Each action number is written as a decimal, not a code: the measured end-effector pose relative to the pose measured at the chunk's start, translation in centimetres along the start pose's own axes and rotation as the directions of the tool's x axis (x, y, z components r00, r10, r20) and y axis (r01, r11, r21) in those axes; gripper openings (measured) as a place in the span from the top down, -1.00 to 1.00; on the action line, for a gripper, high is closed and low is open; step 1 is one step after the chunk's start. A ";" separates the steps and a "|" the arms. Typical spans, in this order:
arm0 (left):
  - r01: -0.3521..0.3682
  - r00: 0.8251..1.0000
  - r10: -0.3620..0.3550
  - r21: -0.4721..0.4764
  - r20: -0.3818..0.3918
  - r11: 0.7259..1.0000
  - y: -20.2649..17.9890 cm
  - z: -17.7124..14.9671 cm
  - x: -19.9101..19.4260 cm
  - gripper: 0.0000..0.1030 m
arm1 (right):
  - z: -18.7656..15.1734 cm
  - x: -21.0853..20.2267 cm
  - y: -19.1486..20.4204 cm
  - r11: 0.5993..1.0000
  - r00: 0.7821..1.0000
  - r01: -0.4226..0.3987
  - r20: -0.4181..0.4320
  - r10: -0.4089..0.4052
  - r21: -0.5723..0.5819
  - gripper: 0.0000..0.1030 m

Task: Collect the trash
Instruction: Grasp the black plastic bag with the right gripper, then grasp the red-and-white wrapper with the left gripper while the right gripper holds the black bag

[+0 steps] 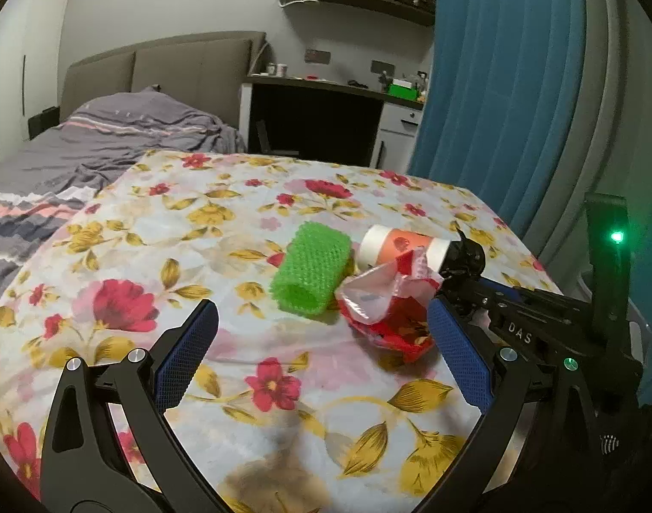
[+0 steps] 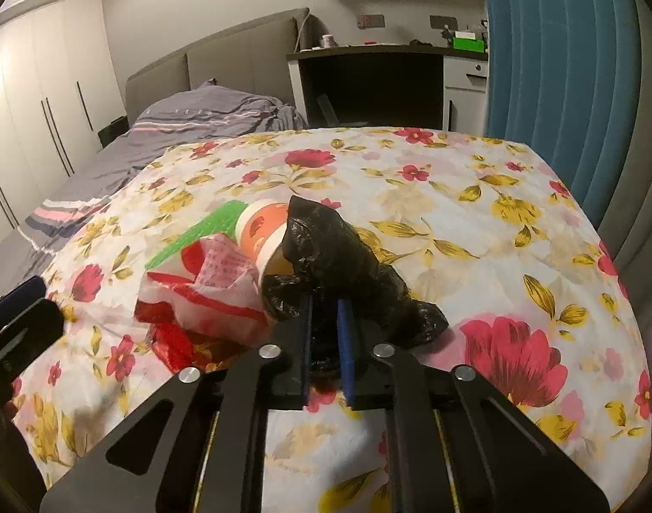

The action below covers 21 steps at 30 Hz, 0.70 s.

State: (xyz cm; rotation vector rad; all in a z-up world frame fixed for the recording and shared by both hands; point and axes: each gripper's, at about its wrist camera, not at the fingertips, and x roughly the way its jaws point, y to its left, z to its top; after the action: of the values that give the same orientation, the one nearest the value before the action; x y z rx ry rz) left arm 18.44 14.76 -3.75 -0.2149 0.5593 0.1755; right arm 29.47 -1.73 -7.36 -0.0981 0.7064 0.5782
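1. Two views, one heap of rubbish on a flowered cloth point(image 1: 163, 231). From the left wrist camera, my left tongs point(image 1: 321, 333) stand released, jaws spread wide with nothing between them. Ahead of their tips lies a green mesh roll point(image 1: 311, 273), on its side with its open end toward me. Just beside it, toward the right finger, is a crumpled red and white wrapper point(image 1: 386, 303), and beyond that an orange and white cup point(image 1: 403, 246), tipped over. I judge that I hold this hand back and wide so it is ready for whichever piece is gathered first.

2. Same view: my right tongs point(image 1: 463, 256) enter from the right, beyond the left tool's right finger. Their tip sits against the mouth end of the cup, with something black bunched there.

3. From the right wrist camera, the right tongs point(image 2: 324, 312) are clenched on a black plastic bag point(image 2: 339, 252). The jaws stand nearly together, with dark film pinched between the blue pads. The bag bunches up ahead of the tips, touching the cup's point(image 2: 259, 231) rim. It looks to me like the sack meant to take the rubbish, which would explain gripping it first.

4. Left of these tongs, the wrapper point(image 2: 206, 290) lies just beside the bag, partly covering the green roll point(image 2: 202, 231) behind it. The left tool shows dark at the frame's left edge. All three pieces of trash lie loose on the cloth point(image 2: 475, 213), none bagged yet.
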 end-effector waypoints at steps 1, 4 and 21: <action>0.005 1.000 -0.005 0.002 -0.003 1.000 -0.1 0.0 0.1 -0.88 | -0.1 -0.2 0.0 1.000 1.000 0.000 0.004 0.000 -0.002 0.87; 0.027 0.999 -0.027 -0.005 -0.022 1.000 -0.5 -0.1 0.8 -0.88 | -0.4 -1.2 0.0 1.000 1.000 0.004 0.029 -0.004 -0.002 0.92; 0.103 0.989 -0.104 -0.019 -0.101 0.995 -3.5 0.4 6.1 -0.83 | -2.6 -7.5 -2.3 0.998 0.993 0.020 0.116 -0.027 0.061 0.93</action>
State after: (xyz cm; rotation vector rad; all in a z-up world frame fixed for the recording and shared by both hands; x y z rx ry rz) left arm 24.50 12.14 -6.21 -0.2671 0.6469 0.0680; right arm 24.61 -7.90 -4.77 -0.0165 0.6078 0.5351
